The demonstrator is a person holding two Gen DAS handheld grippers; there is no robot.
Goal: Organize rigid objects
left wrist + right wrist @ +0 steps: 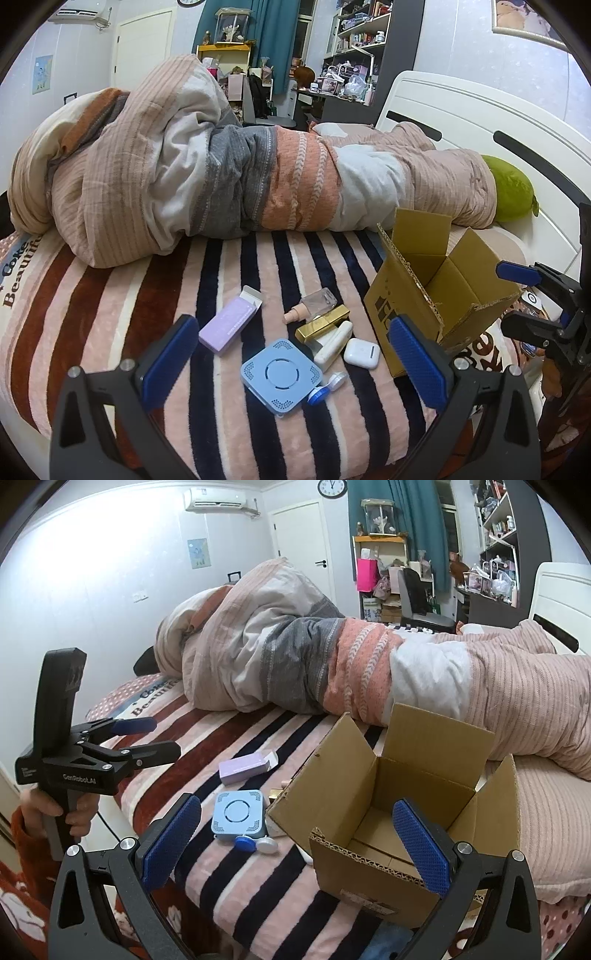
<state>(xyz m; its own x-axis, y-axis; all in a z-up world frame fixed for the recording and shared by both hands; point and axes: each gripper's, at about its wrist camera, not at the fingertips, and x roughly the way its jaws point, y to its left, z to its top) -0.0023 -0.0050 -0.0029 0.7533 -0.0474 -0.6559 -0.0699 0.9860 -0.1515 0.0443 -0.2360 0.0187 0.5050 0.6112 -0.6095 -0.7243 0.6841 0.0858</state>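
Both the left gripper (293, 354) and right gripper (295, 840) are hovering wide-jawed and empty over the "Beautiful"-lettered striped blanket (122, 314), small items lying left of the open cardboard box (410, 812), whose bare inside only the right wrist view is showing, alongside "GenRobot.AI" on the left gripper's body

Corrugated cardboard box (373, 812), fleecy blanket (147, 295), seemingly glossy gold case (322, 324).

The right tool (295, 843) hangs wide apart over the open cardboard box (373, 786) on the striped bed (258, 886). Left of the box lie a blue square case (239, 815) and a purple carton (244, 769).
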